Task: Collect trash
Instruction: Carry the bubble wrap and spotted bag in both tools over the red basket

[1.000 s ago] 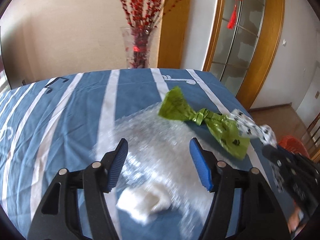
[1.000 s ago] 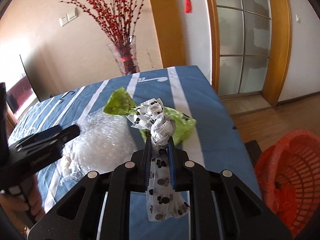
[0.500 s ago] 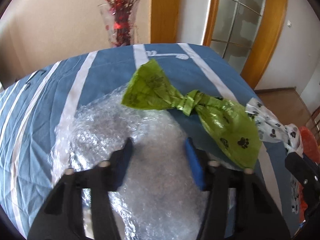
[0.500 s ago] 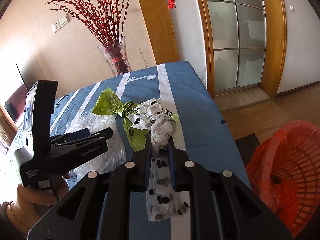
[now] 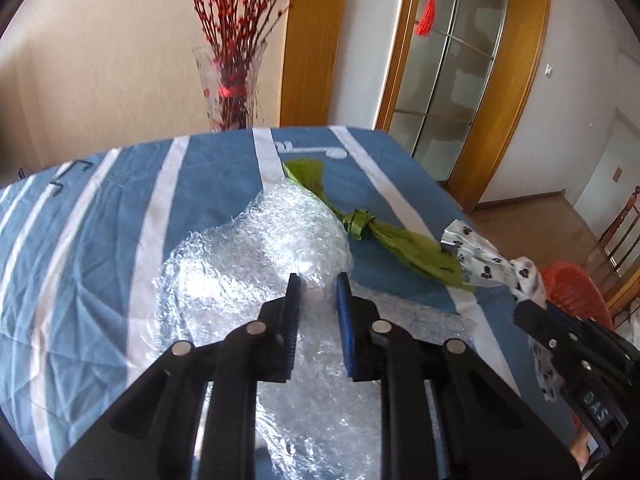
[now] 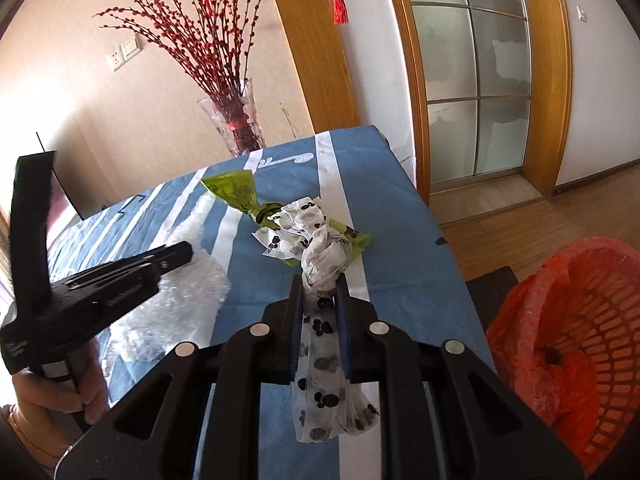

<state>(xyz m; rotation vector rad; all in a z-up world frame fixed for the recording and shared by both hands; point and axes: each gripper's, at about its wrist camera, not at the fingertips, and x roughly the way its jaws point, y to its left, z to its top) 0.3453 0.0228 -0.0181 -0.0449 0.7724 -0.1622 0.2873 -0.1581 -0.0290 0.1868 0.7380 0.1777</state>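
Observation:
My left gripper is shut on a crumpled sheet of clear bubble wrap that lies on the blue striped tablecloth. My right gripper is shut on a knotted white bag with black paw prints, held above the cloth near the table's right edge. A knotted green bag with paw prints lies on the cloth beyond the bubble wrap; it also shows in the right wrist view. The left gripper shows in the right wrist view, over the bubble wrap.
An orange basket lined with an orange bag stands on the floor right of the table. A glass vase of red branches stands behind the table's far edge. Glass doors in wooden frames are at the back right.
My left gripper moved forward over the bubble wrap and its jaws closed on it. My right gripper still holds the white bag, shifted slightly.

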